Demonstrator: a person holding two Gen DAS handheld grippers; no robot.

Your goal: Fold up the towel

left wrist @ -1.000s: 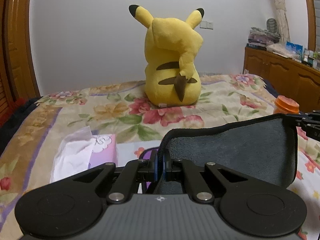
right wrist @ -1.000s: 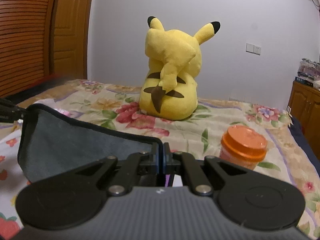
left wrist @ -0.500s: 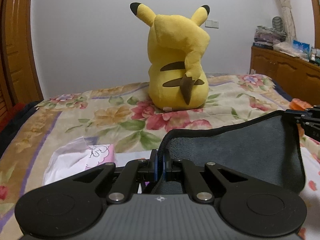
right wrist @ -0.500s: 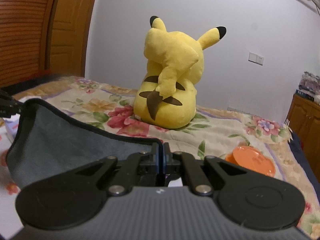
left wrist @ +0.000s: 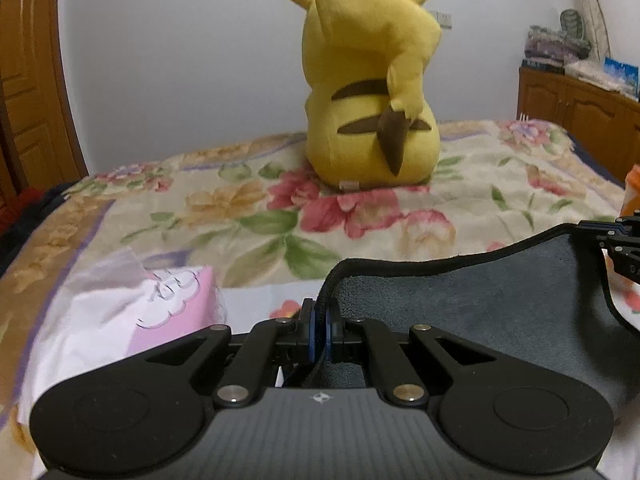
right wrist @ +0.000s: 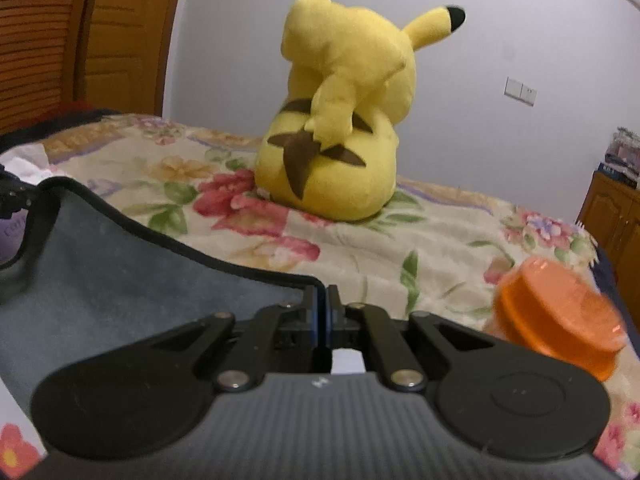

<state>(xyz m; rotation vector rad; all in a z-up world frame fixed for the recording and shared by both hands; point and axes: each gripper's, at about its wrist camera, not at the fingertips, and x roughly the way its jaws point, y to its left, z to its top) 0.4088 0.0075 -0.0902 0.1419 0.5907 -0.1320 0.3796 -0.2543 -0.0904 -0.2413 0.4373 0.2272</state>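
A grey towel (left wrist: 480,304) with a black hem hangs stretched between my two grippers above the flowered bed. My left gripper (left wrist: 320,322) is shut on the towel's left corner. My right gripper (right wrist: 321,312) is shut on the towel's right corner; the towel (right wrist: 120,280) sags to its left there. The right gripper's tip (left wrist: 616,236) shows at the right edge of the left wrist view, and the left gripper's tip (right wrist: 12,196) at the left edge of the right wrist view.
A yellow Pikachu plush (left wrist: 372,92) sits on the bed (left wrist: 240,216) ahead. A pink tissue pack (left wrist: 160,304) lies to the left. An orange-lidded jar (right wrist: 556,300) stands to the right. A wooden cabinet (left wrist: 576,100) is at far right.
Both grippers have moved forward and lower toward the plush, still holding the towel stretched. The right wrist view has tilted, and the jar now appears closer and blurred.
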